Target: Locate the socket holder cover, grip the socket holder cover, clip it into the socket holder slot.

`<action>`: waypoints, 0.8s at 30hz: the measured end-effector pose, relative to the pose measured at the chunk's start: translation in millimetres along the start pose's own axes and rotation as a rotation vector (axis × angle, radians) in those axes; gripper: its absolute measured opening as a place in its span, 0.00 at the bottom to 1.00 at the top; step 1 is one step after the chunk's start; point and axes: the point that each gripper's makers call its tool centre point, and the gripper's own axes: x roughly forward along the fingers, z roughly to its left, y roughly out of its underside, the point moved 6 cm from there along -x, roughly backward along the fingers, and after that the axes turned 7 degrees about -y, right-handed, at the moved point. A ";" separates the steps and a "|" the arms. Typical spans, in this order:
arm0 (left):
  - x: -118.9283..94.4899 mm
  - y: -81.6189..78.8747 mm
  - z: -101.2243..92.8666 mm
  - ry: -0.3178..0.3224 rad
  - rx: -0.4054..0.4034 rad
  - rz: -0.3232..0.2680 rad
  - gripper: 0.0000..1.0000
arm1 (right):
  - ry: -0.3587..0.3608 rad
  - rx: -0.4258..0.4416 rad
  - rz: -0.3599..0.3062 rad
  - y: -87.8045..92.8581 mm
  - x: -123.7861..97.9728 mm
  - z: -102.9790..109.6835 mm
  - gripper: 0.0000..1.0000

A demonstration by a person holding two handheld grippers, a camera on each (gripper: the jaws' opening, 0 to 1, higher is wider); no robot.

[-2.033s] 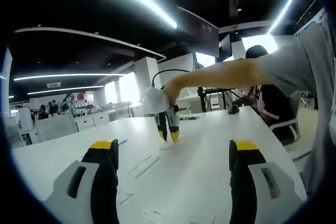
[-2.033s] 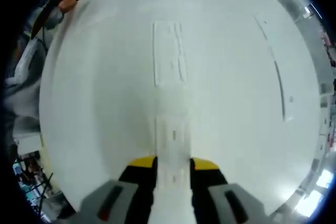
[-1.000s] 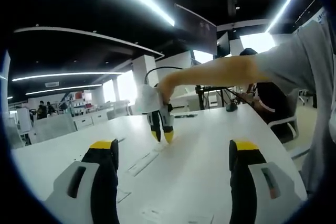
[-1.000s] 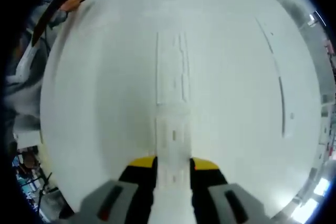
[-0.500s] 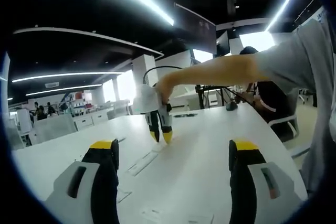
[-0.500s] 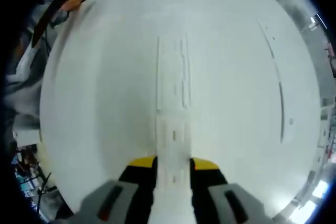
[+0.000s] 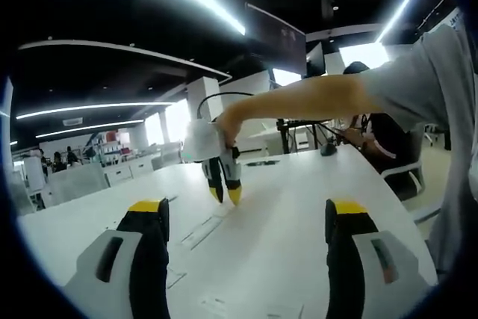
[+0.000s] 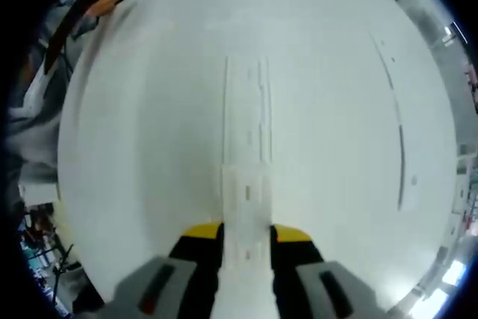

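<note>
I've got the socket holder cover (image 8: pixel 246 211), a white strip, pinched between my right gripper (image 8: pixel 246 240)'s yellow-tipped jaws at six o'clock in the right gripper view. Its far end meets the socket holder (image 8: pixel 246 113), lying straight ahead toward twelve on the white table (image 8: pixel 134 147). In the left gripper view, my left gripper (image 7: pixel 246 218) gapes wide with nothing between the jaws, and the right gripper hangs at eleven o'clock above the table, a hand (image 7: pixel 228 117) on it.
</note>
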 end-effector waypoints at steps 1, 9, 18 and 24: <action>-0.2 -0.3 -0.1 0.000 -0.002 -0.002 0.85 | -0.001 -0.001 0.000 -0.3 0.1 0.1 0.26; -0.3 -0.9 -1.1 0.002 -0.003 -0.002 0.85 | -0.004 -0.001 0.002 -2.9 1.2 1.0 0.26; 0.3 -0.4 -2.6 0.008 -0.001 0.002 0.85 | -0.006 -0.002 0.014 -4.3 1.2 0.0 0.26; 0.9 -0.3 -3.3 0.012 -0.001 0.003 0.85 | -0.004 -0.004 0.019 -5.9 1.7 1.8 0.26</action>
